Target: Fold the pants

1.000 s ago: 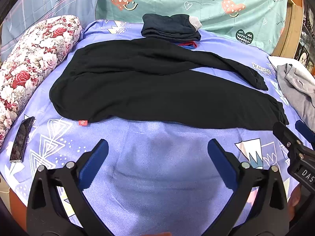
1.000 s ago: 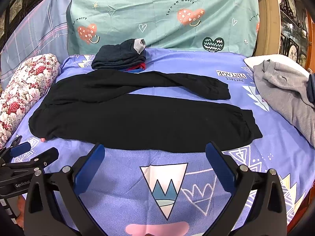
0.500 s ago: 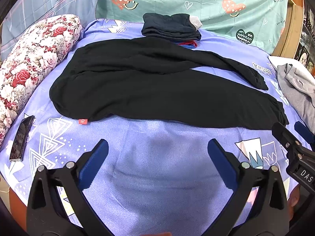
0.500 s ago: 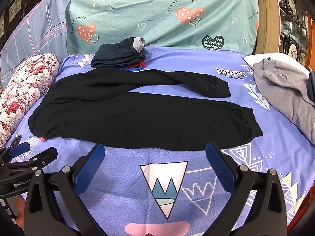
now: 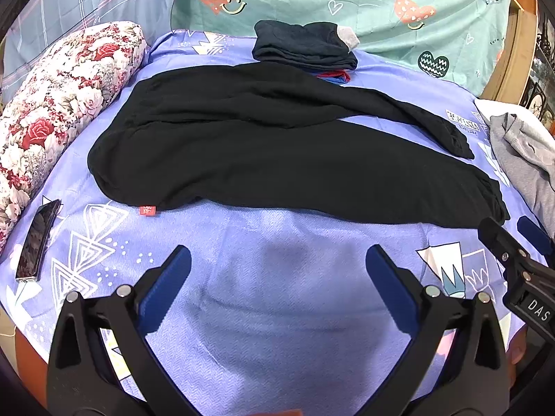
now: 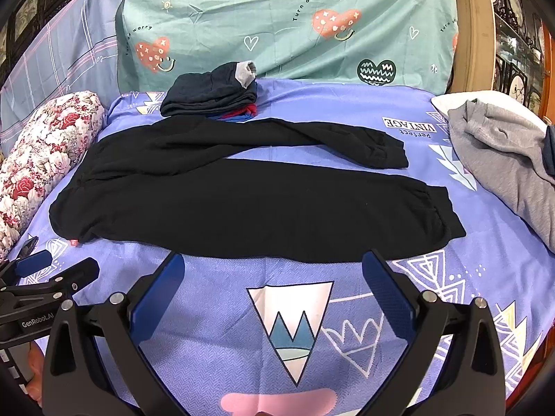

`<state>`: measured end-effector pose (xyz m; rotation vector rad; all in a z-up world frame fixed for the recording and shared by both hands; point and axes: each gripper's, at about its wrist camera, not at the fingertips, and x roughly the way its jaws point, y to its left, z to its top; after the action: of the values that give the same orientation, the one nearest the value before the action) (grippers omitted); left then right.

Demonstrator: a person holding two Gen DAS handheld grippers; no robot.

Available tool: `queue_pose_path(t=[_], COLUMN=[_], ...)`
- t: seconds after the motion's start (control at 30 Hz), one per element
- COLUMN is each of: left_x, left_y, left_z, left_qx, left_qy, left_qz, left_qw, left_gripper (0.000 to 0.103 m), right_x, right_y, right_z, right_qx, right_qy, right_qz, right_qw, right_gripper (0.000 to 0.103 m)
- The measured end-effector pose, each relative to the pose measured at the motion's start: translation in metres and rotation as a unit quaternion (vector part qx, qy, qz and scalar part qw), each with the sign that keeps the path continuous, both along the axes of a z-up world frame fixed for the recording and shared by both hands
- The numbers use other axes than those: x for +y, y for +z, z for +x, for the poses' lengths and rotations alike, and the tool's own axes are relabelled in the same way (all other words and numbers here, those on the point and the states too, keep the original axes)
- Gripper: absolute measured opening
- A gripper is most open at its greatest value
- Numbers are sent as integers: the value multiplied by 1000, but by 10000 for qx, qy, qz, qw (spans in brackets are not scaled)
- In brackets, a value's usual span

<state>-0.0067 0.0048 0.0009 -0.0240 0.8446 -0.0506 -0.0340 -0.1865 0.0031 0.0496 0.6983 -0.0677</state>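
Black pants (image 5: 263, 152) lie spread flat across the purple bed sheet, waist to the left, both legs running right and apart at the cuffs; they also show in the right wrist view (image 6: 249, 201). A small red tag (image 5: 147, 210) sticks out at the near waist edge. My left gripper (image 5: 277, 274) is open and empty, hovering over bare sheet in front of the pants' waist half. My right gripper (image 6: 274, 277) is open and empty, just in front of the near leg's edge. Each gripper shows at the other view's edge.
A stack of folded dark clothes (image 5: 305, 46) sits behind the pants near the teal pillow (image 5: 347, 3). A floral bolster (image 5: 59, 104) lies at the left, a phone (image 5: 36, 241) near the front left. Grey clothing (image 6: 506, 166) lies on the right.
Both grippers have crept slightly forward toward the pants. The pants have not moved and both grippers stay open.
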Motion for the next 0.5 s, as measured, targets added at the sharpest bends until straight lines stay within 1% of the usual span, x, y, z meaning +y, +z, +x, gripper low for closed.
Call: queue_pose_path(t=[0.5], left_x=[-1], left_y=[-3], left_z=[1], left_qx=[30], left_qy=[-34], left_qz=[16], left_qw=[10000], left_gripper=[101], right_x=[2], right_y=[-3], right_z=[1], right_qx=[41], right_qy=[28], right_qz=[-30], right_qw=[10000], right_gripper=[102])
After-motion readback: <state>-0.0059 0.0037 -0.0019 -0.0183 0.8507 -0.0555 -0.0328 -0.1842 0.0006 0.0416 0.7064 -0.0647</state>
